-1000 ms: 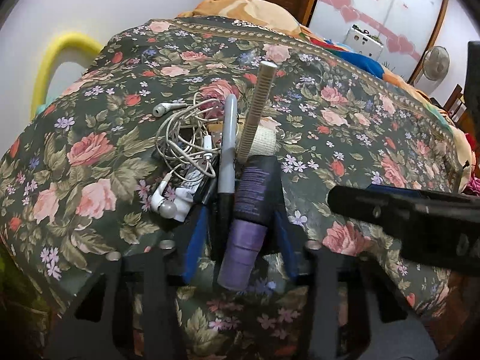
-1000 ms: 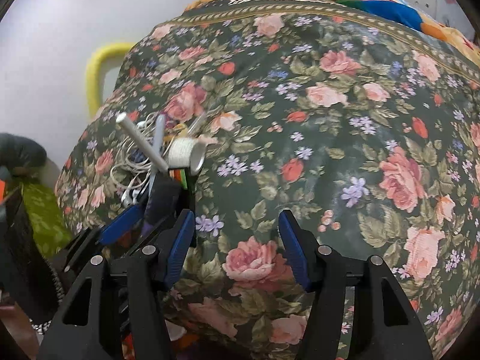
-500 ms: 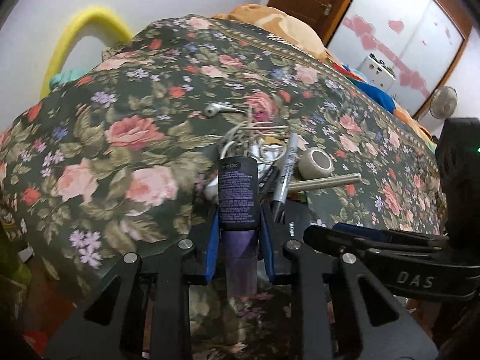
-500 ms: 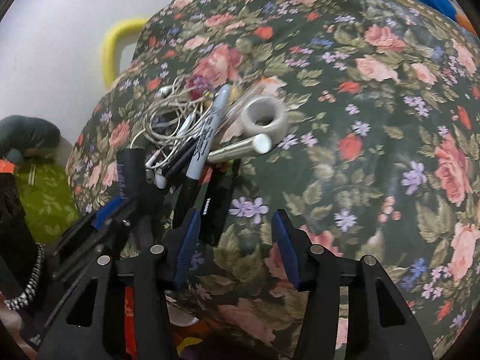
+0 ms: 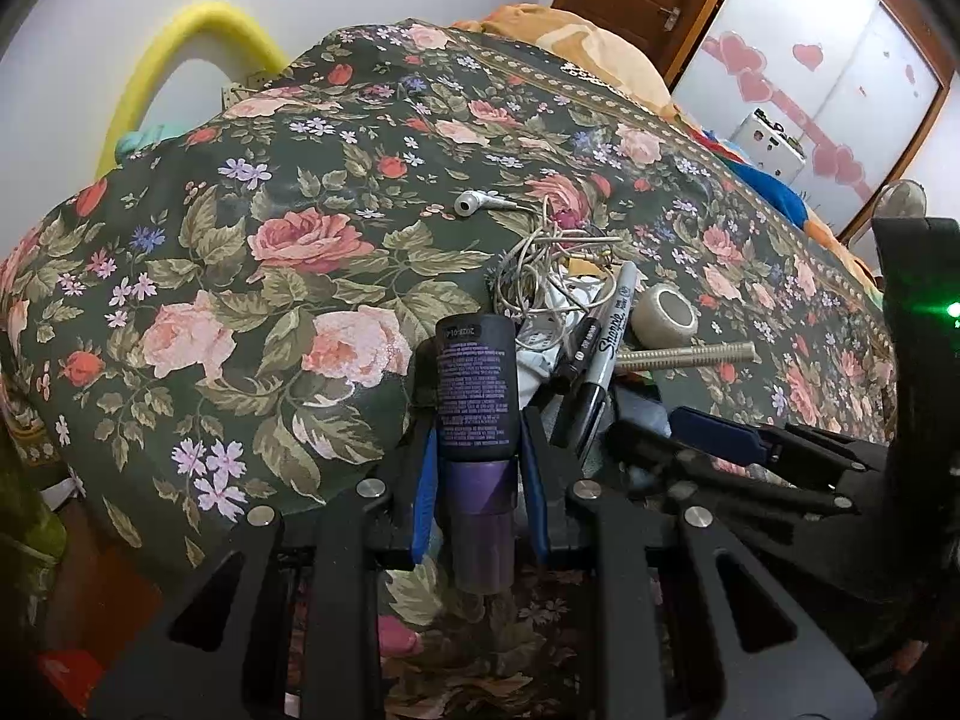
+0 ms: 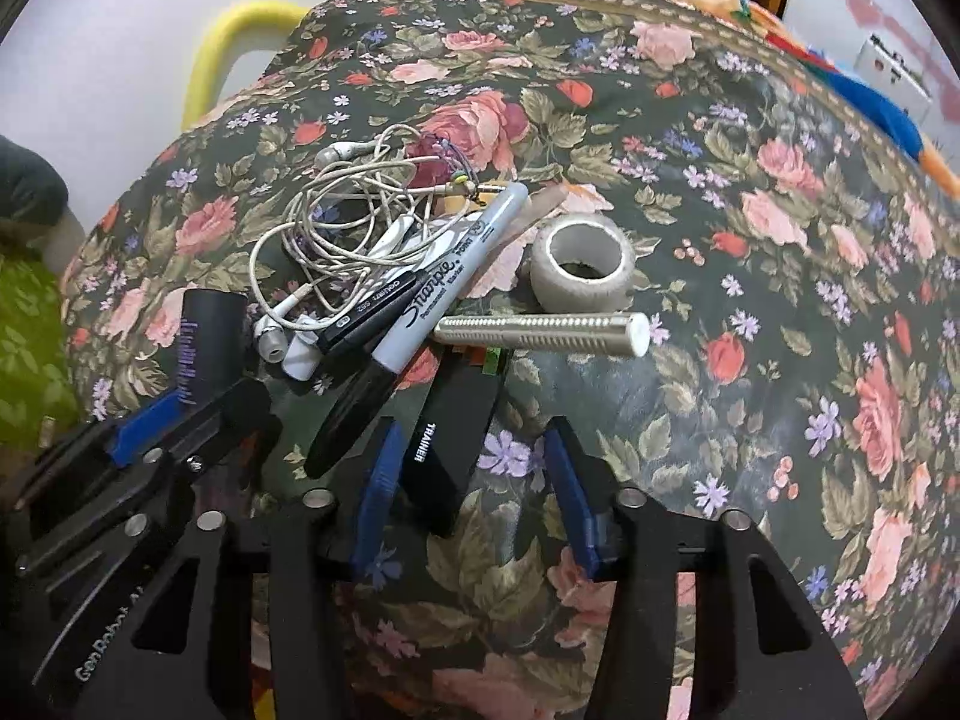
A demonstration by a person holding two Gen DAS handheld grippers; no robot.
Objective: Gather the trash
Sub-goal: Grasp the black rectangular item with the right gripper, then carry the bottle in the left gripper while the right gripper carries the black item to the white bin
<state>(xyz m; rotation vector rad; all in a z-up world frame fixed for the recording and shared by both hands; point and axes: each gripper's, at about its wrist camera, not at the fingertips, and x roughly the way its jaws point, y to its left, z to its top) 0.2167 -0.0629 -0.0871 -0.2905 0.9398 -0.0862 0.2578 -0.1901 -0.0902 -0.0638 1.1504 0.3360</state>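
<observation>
While the left tool (image 5: 478, 468) clamps the tube (image 5: 477, 387), the right tool (image 6: 474, 492) gapes beside it.

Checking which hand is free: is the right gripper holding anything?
No, the right gripper stands open over the floral bedspread, its jaws apart, with only the end of a black item marked TRAINER lying between them.

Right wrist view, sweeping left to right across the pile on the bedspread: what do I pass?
Dark tube in the left claw → tangled earphones → Sharpie marker → tape roll.
</observation>
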